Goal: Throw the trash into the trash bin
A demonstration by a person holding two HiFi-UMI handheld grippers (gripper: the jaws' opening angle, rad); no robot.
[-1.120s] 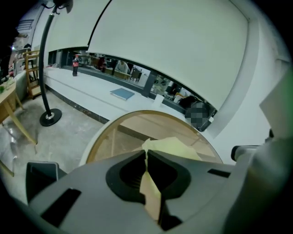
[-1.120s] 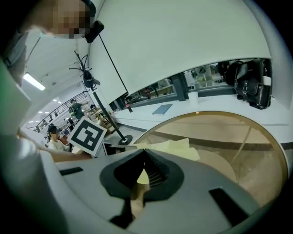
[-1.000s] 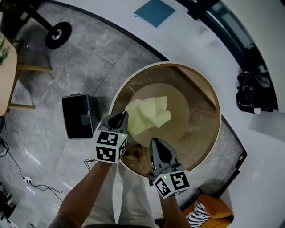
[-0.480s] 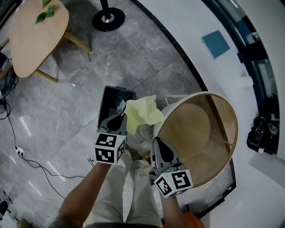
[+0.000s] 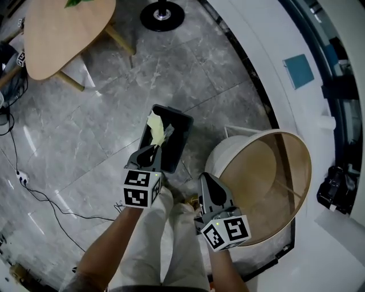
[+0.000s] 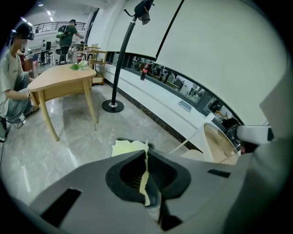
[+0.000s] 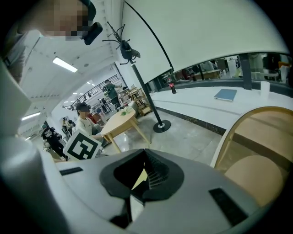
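A crumpled pale yellow paper (image 5: 155,126) hangs over the open black trash bin (image 5: 178,140) on the grey stone floor. My left gripper (image 5: 152,148) is shut on the paper's near edge, just above the bin's near rim. In the left gripper view a strip of the paper (image 6: 126,147) runs between the closed jaws of the left gripper (image 6: 146,153). My right gripper (image 5: 205,177) is shut and holds nothing, to the right of the bin and beside the round table. In the right gripper view the right gripper (image 7: 145,153) has its jaws together.
A round wooden table with a white rim (image 5: 296,165) stands close on the right. At the back left are a light wooden table (image 5: 63,34) and a black lamp base (image 5: 162,14). Cables (image 5: 25,179) lie on the floor at left. A person (image 6: 11,80) sits by the far table.
Both grippers have swung left, away from the round table. The left one has carried the yellow paper from above the tabletop to over the black bin. The paper now hangs more bunched.
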